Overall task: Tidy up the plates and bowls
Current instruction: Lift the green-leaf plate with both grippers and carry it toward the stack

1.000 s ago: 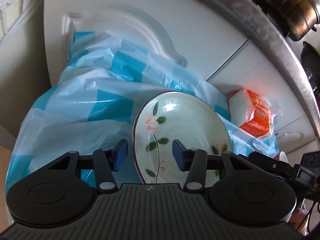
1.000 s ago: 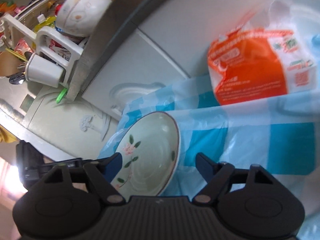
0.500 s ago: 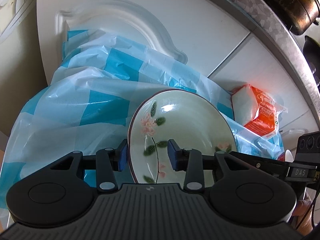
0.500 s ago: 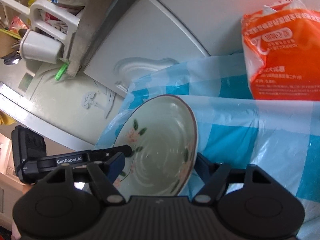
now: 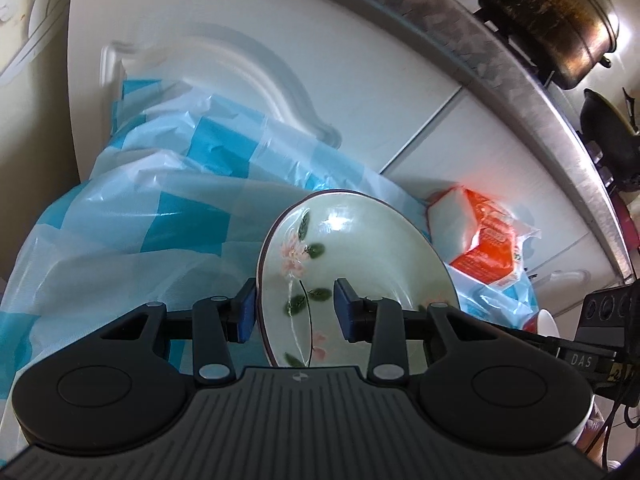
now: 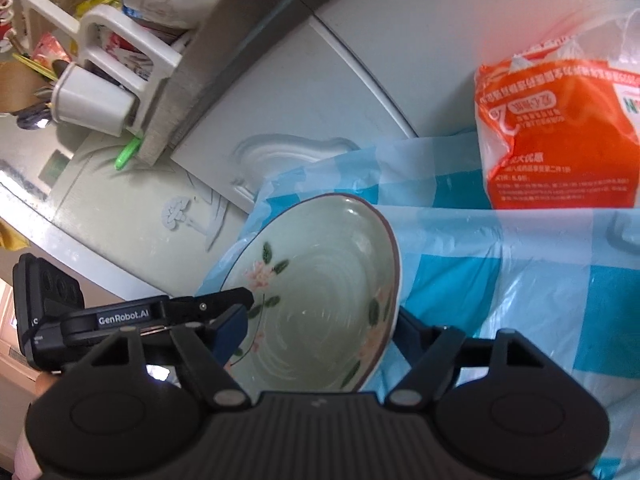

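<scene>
A pale green plate [image 5: 360, 264] with pink flowers and a dark rim stands tilted on edge over a blue-and-white checked plastic sheet [image 5: 132, 216]. My left gripper [image 5: 295, 311] straddles its left rim, one blue pad on each side, with a gap at the inner pad. The plate also shows in the right wrist view [image 6: 320, 304]. My right gripper [image 6: 316, 330] is wide open around it, the left pad in front of the plate's face, the right finger behind the right rim. The left gripper's body [image 6: 120, 316] shows at the plate's left.
An orange-and-white packet [image 6: 560, 136] lies on the checked sheet [image 6: 500, 280] to the right. White cabinet doors [image 5: 280, 60] stand behind, under a metal counter edge [image 5: 520, 64]. A dark pot [image 5: 552, 16] and a dish rack [image 6: 108, 60] sit on the counter.
My left gripper's jaws have narrowed onto the plate's left rim. My right gripper has moved in until its fingers straddle the plate, which now looks larger and nearer.
</scene>
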Motion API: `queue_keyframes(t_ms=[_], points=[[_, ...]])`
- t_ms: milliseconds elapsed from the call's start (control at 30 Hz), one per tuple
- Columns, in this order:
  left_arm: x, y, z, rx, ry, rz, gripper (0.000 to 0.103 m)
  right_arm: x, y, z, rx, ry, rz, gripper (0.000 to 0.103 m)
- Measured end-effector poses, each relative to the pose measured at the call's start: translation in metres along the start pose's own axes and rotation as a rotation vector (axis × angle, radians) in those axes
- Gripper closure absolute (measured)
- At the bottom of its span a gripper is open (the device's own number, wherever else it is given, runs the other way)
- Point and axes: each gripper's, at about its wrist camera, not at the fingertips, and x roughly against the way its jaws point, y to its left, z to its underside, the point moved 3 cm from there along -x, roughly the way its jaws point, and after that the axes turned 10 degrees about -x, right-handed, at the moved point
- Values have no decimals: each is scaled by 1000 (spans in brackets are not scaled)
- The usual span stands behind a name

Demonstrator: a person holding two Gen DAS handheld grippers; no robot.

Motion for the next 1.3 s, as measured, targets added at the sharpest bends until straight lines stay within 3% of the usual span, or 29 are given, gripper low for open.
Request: queue_keyframes(t_ms=[633,1300], points=[[83,-44,14,-32,-66,51,63,72,42,32,35,-116,-34,25],[186,-39,103,-45,-134,52,64,125,85,155,39,-135,-116,25]])
